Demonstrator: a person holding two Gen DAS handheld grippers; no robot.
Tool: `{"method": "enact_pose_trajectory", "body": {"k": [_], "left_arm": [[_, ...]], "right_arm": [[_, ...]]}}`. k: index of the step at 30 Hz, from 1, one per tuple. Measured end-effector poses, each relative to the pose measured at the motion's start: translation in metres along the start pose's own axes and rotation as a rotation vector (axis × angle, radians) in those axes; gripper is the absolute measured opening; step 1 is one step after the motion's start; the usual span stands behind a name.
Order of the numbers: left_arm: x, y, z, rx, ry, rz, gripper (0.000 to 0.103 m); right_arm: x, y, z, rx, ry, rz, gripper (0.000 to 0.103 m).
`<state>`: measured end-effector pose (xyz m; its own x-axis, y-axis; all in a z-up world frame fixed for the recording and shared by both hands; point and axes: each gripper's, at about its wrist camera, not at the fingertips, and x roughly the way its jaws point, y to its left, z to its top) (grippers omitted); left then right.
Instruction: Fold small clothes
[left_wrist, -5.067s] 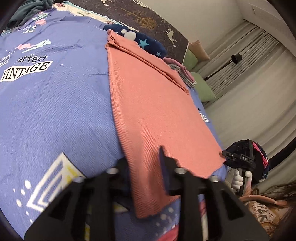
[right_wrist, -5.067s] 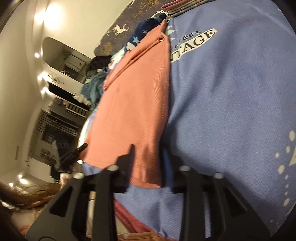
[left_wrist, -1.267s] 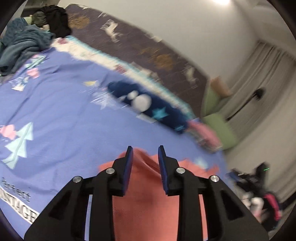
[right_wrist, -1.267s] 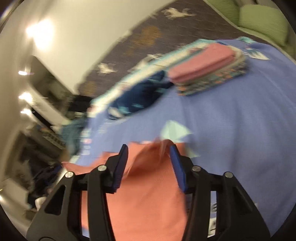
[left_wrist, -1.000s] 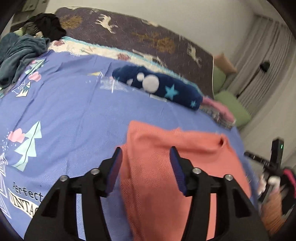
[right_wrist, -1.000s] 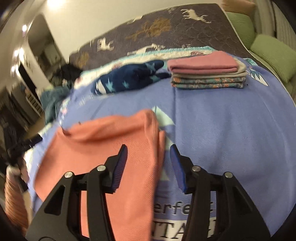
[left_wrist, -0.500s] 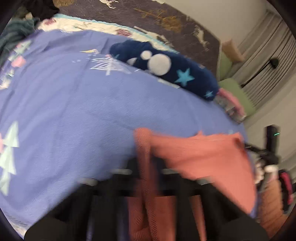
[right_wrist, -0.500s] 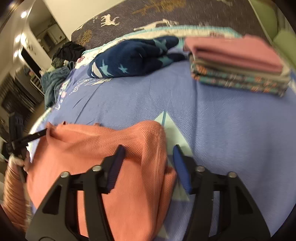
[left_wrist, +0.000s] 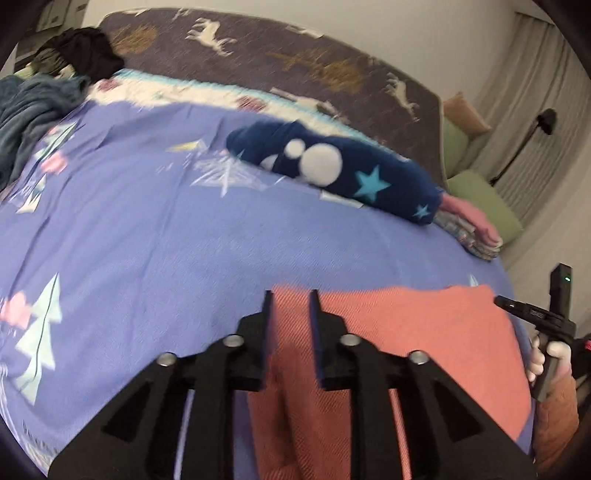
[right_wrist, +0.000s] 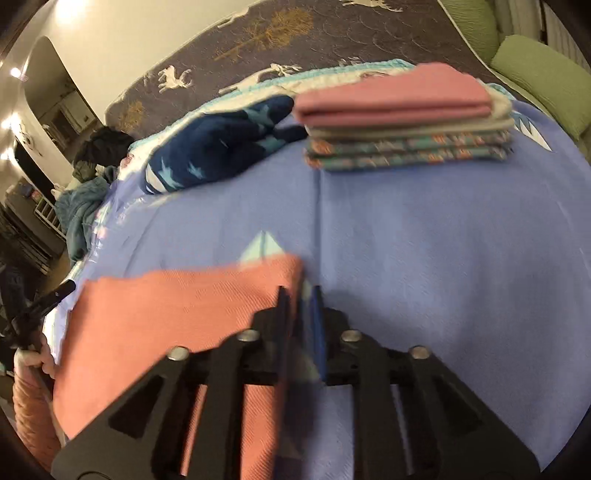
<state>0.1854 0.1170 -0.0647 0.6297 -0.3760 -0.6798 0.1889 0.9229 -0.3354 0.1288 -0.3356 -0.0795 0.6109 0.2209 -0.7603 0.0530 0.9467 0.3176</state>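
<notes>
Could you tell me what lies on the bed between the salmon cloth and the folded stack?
Only bare blue bedspread separates the salmon cloth from the folded stack, per the right wrist view.

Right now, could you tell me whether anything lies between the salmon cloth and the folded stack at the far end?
Nothing visible does: only bare blue bedspread separates the cloth from the stack; the navy plush lies left of that path.

Salmon-pink cloth (left_wrist: 406, 332) on lavender tree-print bedspread (left_wrist: 184, 240); navy star-patterned garment (left_wrist: 332, 177).
</notes>
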Motion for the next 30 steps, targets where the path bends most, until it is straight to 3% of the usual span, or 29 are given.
{"method": "enact_pose_trajectory", "body": {"k": [2, 4, 9, 11, 19, 20, 21, 22, 23, 26, 28, 30], "left_arm": [[-0.013, -0.001, -0.005, 0.011, -0.009, -0.004, 0.04], [-0.034, -0.007, -0.012, 0.039, -0.034, 0.011, 0.043], [-0.081, -0.026, -0.053, 0.081, -0.054, -0.051, 0.05], [-0.09, -0.031, -0.071, 0.089, -0.042, -0.055, 0.062], [-0.113, -0.024, -0.137, 0.009, 0.03, -0.1, 0.062], [-0.113, -0.023, -0.143, -0.001, 0.046, -0.104, 0.06], [-0.11, -0.022, -0.151, -0.002, 0.077, -0.084, 0.053], [-0.108, -0.022, -0.155, 0.007, 0.095, -0.051, 0.024], [-0.108, -0.021, -0.16, 0.018, 0.112, -0.007, 0.006], [-0.115, -0.013, -0.169, -0.005, 0.109, 0.007, 0.007], [-0.118, -0.012, -0.175, 0.0, 0.097, 0.022, 0.007], [-0.123, -0.014, -0.179, 0.006, 0.084, 0.043, 0.008]], "right_arm": [[-0.014, -0.003, -0.01, 0.013, -0.015, 0.025, 0.024], [-0.033, -0.007, -0.021, 0.011, -0.033, 0.044, 0.027], [-0.079, -0.012, -0.065, 0.033, -0.03, 0.152, 0.029], [-0.093, -0.011, -0.088, 0.036, -0.013, 0.189, 0.03], [-0.113, -0.008, -0.153, 0.053, 0.049, 0.234, 0.033], [-0.113, -0.01, -0.158, 0.069, 0.057, 0.24, 0.013], [-0.113, -0.012, -0.16, 0.084, 0.058, 0.242, 0.004], [-0.115, -0.013, -0.162, 0.096, 0.051, 0.241, 0.004], [-0.121, -0.013, -0.162, 0.108, 0.026, 0.255, 0.004], [-0.133, -0.01, -0.162, 0.086, 0.0, 0.237, 0.002], [-0.126, -0.007, -0.167, 0.051, 0.044, 0.168, 0.002], [-0.117, -0.011, -0.178, 0.083, 0.067, 0.159, 0.003]]}}
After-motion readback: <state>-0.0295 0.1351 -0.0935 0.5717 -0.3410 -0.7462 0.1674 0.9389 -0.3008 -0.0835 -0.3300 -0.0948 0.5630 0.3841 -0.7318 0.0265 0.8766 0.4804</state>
